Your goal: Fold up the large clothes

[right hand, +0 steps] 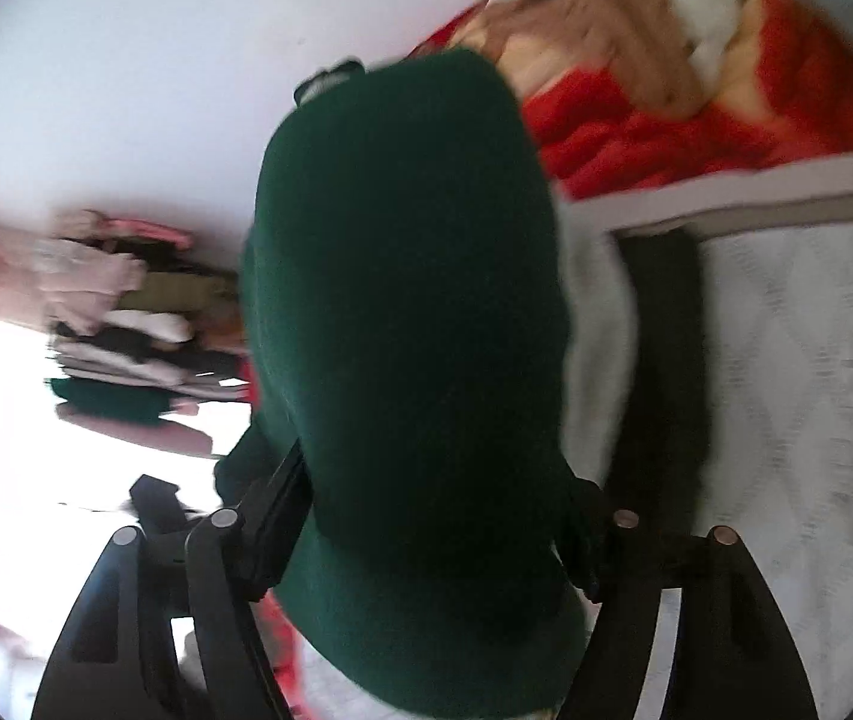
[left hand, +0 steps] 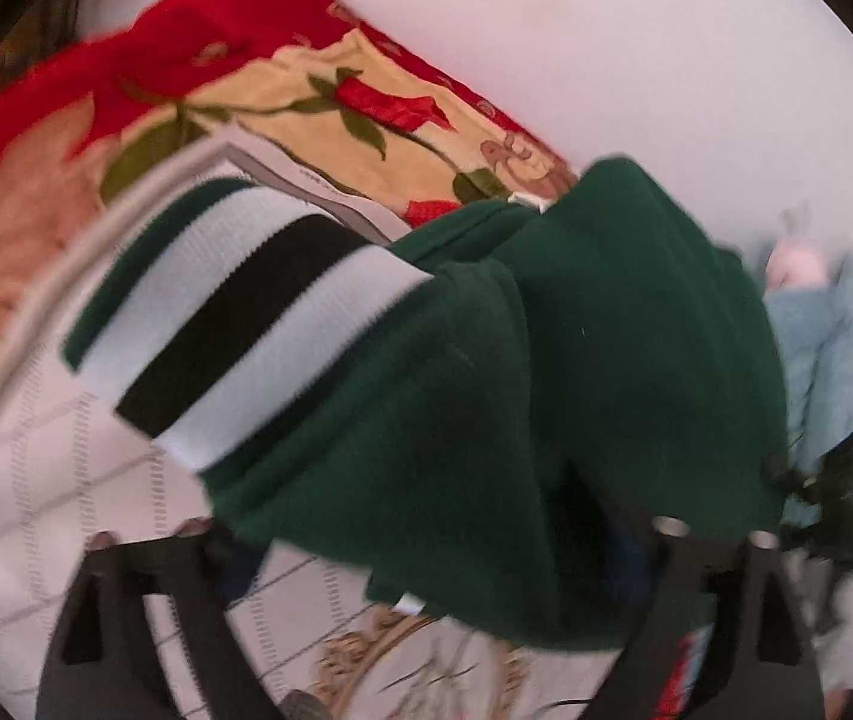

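L wrist view, everything placed vs the green sweater:
Bedspread (left hand: 36,510): white quilted, lower-L of sweater, lying under it.
Blanket (left hand: 318,96): red/cream w/ rose print, upper-L, behind sweater.
Cuff/hem band (left hand: 246,330): white-black-white rib stripes on sweater's L end, resting over bedspread.
Green sweater (left hand: 546,360): dark green knit, bunched in a heap mid-frame, draped over the gap between the claw's fingers.
Left gripper (left hand: 426,546): jaws spread wide apart; sweater cloth lies between them, pads not seen pressing it. Blurry, so contact unclear.
Blue garment (left hand: 822,348): light blue, just R of sweater.

R wrist view, same landmark:
Clothes pile (right hand: 126,330): pinks, white, black, dark green, well L of sweater; blurred.
Right gripper (right hand: 432,516): jaws apart; L finger (right hand: 270,528) near sweater's edge, R one partly hidden by cloth. Grip – can't tell for sure, looks loose.
Green sweater (right hand: 414,300): fills centre, hanging/heaped over the gap.
Red blanket (right hand: 666,126): upper-R of sweater.
Bedspread (right hand: 786,360): white, R of sweater.
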A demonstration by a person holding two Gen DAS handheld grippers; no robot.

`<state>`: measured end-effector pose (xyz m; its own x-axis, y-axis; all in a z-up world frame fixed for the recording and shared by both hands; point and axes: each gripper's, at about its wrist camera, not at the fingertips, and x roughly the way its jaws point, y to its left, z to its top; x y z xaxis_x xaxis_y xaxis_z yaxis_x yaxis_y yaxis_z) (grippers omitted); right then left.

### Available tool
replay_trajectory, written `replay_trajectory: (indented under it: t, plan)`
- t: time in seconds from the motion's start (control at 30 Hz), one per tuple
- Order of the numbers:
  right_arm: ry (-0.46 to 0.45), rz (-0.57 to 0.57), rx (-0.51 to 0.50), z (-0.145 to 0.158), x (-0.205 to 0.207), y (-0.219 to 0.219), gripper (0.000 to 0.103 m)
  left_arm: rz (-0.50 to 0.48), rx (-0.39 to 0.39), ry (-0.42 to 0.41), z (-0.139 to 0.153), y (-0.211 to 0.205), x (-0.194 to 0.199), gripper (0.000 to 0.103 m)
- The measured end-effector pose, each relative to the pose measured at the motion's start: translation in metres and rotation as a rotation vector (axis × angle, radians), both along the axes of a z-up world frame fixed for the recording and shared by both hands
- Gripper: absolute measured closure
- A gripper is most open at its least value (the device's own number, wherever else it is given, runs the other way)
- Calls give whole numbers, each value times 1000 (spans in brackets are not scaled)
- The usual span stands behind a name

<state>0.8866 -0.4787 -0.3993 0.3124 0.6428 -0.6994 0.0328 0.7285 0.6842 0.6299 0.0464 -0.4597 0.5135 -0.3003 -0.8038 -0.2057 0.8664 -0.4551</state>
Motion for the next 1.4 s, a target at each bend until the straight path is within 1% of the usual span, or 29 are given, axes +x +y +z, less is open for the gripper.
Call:
replay_trajectory:
  t: [0.03,0.07,0.1,0.13,0.17,0.2,0.27,0.3,0.33,0.37,0.4,0.47,0.5,0.53,0.57,0.6,0.7,0.73,0.8,0.9,1.0,1.1,1.13,1.17,1.2,1.23,1.37,1.4]
  plan:
    - [-6,-22,-70,7,-5,-5,17,-10,62,12,6,-6,-5,0]
    - [-17,-48,-167,19,-15,-6,17,-15,103,15,10,-9,-8,0]
    - [-27,-64,-229,24,-21,-4,15,-16,130,14,9,-8,-10,0]
    - [-45,-107,-445,41,-43,11,14,-18,184,8,16,-12,-17,0]
    - [-45,-107,-445,41,-43,11,14,-24,234,-10,26,-17,-24,0]
    - [-56,-114,-536,36,-61,19,14,-28,260,-25,31,-18,-25,0]
    - [-68,-120,-770,48,-82,35,14,-41,350,-52,57,-30,-41,0]
    - [-74,-113,-847,52,-93,42,14,-61,362,-62,64,-31,-40,0]
    - [-81,-109,-874,58,-109,46,14,-83,388,-75,77,-39,-49,0]
    - [-80,-119,-888,66,-119,50,14,-95,424,-86,89,-46,-59,0]
    - [-84,-136,-903,75,-131,54,14,-112,433,-98,100,-51,-67,0]
    - [-101,-147,-940,98,-160,70,14,-145,438,-120,125,-63,-88,0]
    - [-111,-162,-950,124,-177,77,14,-153,445,-124,141,-69,-104,0]
    - [-119,-173,-949,131,-188,80,14,-160,438,-126,152,-72,-114,0]
    - [-125,-179,-951,146,-202,84,14,-164,436,-129,162,-74,-124,0]
    - [-130,-187,-956,157,-217,90,14,-160,444,-134,178,-77,-140,0]
    - [-160,-207,-963,212,-271,99,14,-153,446,-149,216,-87,-177,0]
    - [-168,-214,-967,226,-285,100,14,-144,446,-156,232,-89,-194,0]
    - [-201,-221,-972,261,-320,101,14,-135,446,-160,257,-93,-221,0]
    - [-264,-236,-973,310,-374,101,14,-122,466,-195,297,-99,-269,0]
    - [-303,-241,-970,352,-427,100,14,-105,483,-223,334,-105,-315,0]
    - [-338,-240,-936,390,-478,98,14,-93,500,-235,360,-110,-355,0]
    - [-363,-241,-931,411,-509,97,14,-83,504,-242,369,-110,-368,0]
    - [-363,-241,-931,411,-509,97,14,-74,509,-247,375,-111,-378,0]
    - [-384,-239,-916,429,-537,97,14,-70,509,-253,381,-111,-389,0]
    - [-384,-239,-916,429,-537,97,14,-61,501,-259,390,-111,-403,0]
    - [-429,-243,-918,459,-588,100,14,-47,504,-257,405,-109,-433,0]
    - [-443,-250,-921,471,-608,101,14,-49,506,-256,407,-108,-438,0]
